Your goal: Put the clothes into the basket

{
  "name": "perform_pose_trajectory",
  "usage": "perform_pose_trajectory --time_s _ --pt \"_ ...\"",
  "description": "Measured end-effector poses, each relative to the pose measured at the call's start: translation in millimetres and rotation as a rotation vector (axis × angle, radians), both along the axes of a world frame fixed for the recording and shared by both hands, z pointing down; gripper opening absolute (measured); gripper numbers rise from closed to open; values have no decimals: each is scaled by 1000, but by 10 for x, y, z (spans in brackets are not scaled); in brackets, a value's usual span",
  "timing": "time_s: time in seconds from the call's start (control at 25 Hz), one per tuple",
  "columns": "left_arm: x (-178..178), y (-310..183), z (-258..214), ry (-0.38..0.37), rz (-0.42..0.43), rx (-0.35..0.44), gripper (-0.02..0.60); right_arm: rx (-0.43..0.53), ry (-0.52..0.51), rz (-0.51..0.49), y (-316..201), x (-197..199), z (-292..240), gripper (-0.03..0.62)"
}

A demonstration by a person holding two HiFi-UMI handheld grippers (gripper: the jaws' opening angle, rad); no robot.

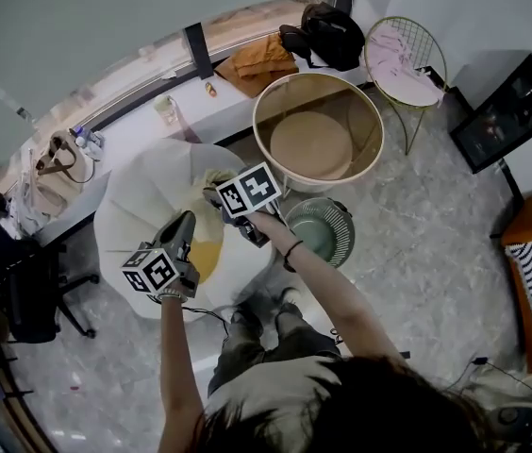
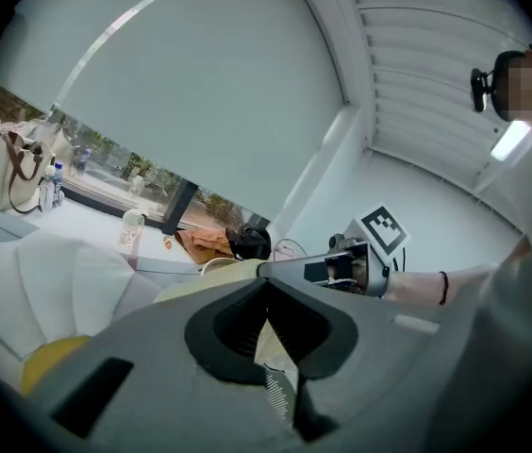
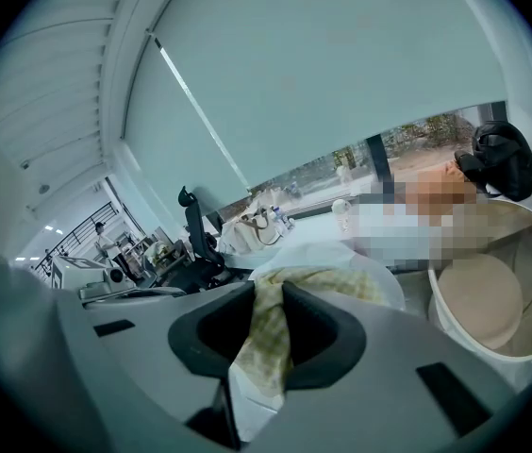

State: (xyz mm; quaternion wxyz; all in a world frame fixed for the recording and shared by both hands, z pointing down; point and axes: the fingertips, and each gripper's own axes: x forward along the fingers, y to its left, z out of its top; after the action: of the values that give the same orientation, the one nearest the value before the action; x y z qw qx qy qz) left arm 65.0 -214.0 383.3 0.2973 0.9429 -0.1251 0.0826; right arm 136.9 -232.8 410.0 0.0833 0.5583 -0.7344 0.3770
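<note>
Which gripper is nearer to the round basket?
Right. The right gripper is just beside the basket's near rim; the left gripper is farther off, over the white chair.

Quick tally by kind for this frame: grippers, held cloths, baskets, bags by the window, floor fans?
Grippers: 2, left gripper and right gripper
Held cloths: 1, checked cloth, pinched by both
Baskets: 1, round basket
Bags: 2, beige tote and black backpack
Floor fans: 1, fan
Total: 7
</note>
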Motion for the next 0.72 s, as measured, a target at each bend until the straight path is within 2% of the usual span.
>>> perform_pose_trajectory --time_s 0.72 --pt "1014 639 15 18 133 2 11 -8 -13 130 745 974 52 87"
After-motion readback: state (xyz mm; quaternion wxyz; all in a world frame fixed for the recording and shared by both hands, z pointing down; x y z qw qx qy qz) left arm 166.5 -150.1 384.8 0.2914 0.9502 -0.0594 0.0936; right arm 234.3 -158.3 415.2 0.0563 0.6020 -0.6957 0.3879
